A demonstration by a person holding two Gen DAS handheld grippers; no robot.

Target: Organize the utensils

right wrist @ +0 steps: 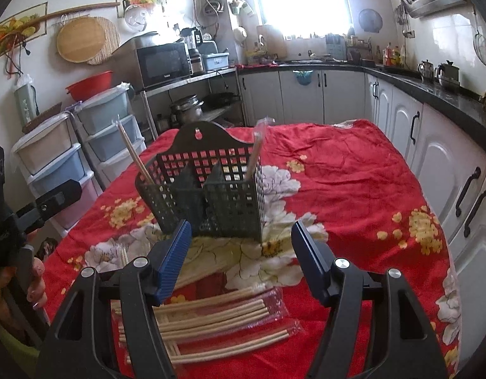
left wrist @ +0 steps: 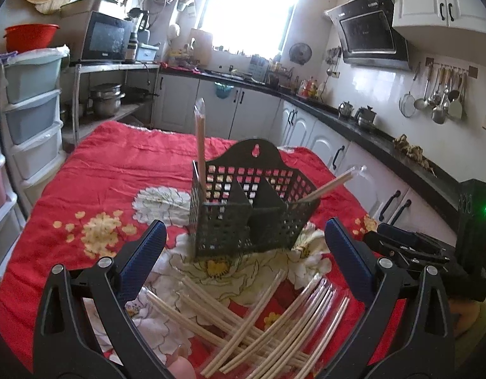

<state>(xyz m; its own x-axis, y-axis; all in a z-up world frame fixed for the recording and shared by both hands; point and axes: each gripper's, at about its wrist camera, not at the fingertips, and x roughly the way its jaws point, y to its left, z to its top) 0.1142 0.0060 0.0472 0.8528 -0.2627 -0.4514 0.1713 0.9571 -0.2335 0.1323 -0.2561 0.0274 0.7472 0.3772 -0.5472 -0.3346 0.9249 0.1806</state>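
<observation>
A black perforated utensil basket [left wrist: 243,218] [right wrist: 208,195] with inner dividers stands on the red flowered cloth. One wrapped chopstick pair [left wrist: 200,145] [right wrist: 134,154] stands in its left compartment, another [left wrist: 331,183] [right wrist: 255,151] leans in the right one. Several wrapped chopstick pairs [left wrist: 258,319] [right wrist: 217,319] lie loose on the cloth in front. My left gripper [left wrist: 243,262] hangs open above the pile, nothing between its blue pads. My right gripper [right wrist: 241,259] is open too, over the same pile with its jaws empty.
The table [right wrist: 353,195] is edged by white cabinets [right wrist: 432,158] on the right and plastic drawer units [left wrist: 31,110] on the left. The right gripper's body [left wrist: 432,249] shows at the left view's right edge. A hand [right wrist: 34,281] grips the left tool.
</observation>
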